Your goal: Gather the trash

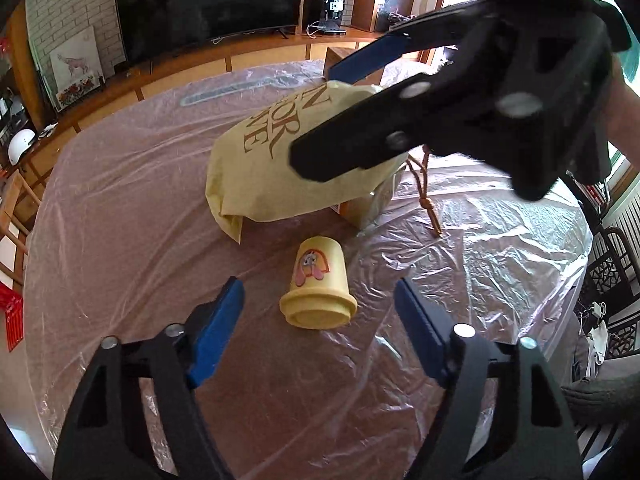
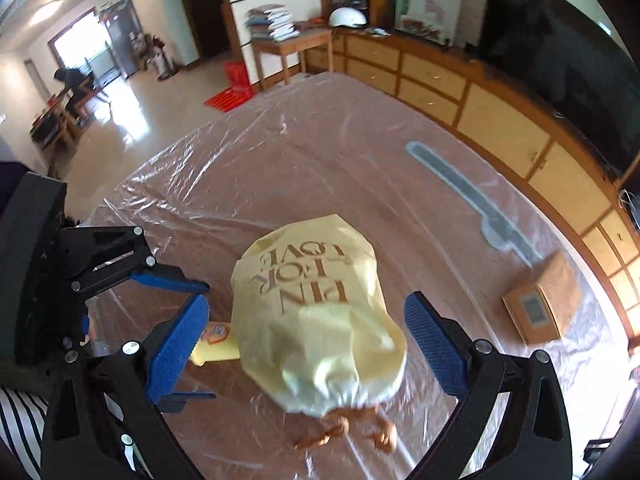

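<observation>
Right claw (image 2: 306, 344) straddles "LOVE"-lettered bag (image 2: 316, 320).

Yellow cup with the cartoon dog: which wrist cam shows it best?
Left wrist view. The yellow cup lies on its side, whole and unblocked, between the open fingers of the left gripper, not touched. In the right wrist view only a sliver of it shows, hidden behind a blue finger and the yellow bag.

hand-held gripper (image 1: 320, 308): black frame | blue pads | silver screws | striped sleeve (image 2: 20, 432)
</observation>
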### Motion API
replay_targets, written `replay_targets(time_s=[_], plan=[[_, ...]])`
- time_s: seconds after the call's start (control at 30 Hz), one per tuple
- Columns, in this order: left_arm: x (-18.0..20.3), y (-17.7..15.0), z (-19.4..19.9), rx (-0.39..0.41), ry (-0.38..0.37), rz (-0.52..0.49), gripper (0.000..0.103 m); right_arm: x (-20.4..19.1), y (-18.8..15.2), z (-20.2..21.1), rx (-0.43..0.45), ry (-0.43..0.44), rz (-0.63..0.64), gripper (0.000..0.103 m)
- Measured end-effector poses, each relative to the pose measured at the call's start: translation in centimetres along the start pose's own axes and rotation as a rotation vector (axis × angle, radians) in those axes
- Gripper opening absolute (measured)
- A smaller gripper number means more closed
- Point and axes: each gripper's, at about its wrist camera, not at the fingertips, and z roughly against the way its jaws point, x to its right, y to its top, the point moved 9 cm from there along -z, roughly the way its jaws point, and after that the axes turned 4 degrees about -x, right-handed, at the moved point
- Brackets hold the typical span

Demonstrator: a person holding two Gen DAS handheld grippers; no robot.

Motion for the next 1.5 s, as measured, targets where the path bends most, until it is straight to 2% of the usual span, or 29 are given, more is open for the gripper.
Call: replay_targets(time_s=[0.17, 0.27, 0.4, 0.57, 0.67, 0.97, 1.13, 1.3, 1.5], plan=[[-0.2, -0.1, -0.4, -0.018, 0.017, 0.015, 0.061, 0.1, 0.4, -1.7, -0.035, 0.021, 0.014, 0.084], [-0.1, 0.0, -0.6, -0.019, 0.018, 0.018, 0.06, 0.0, 0.3, -2.3, -0.043, 0.04, 0.006, 0.084], [0.1, 0.2, -0.8, -0.02, 0.021, 0.01, 0.05, 0.1, 0.6, -2.7, -0.037, 0.05, 0.004, 0.081], [0.1, 0.5, -0.9, -0.021, 0.024, 0.007, 0.039, 0.5, 0.8, -2.3, -0.013, 0.042, -0.007, 0.062], [0.1, 0.3, -0.8, -0.018, 0.016, 0.016, 0.039, 0.5, 1.2, -2.1, 0.013, 0.027, -0.012, 0.057], [0.0, 0.1, -0.9, -0.017, 0.021, 0.021, 0.039, 1.3, 1.4, 0.4, 0.104, 0.02, -0.112, 0.056], [-0.1, 0.1, -0.9, -0.017, 0.021, 0.021, 0.039, 2.4, 0.4, 2.9, 0.174, 0.014, -0.211, 0.056], [-0.4, 0.2, -0.7, -0.015, 0.019, 0.02, 0.039, 3.3, -1.2, 5.2, 0.225, -0.021, -0.291, 0.056], [-0.5, 0.2, -0.5, -0.021, 0.022, 0.018, 0.039, 4.1, -5.1, 5.9, 0.219, -0.067, -0.381, 0.056]])
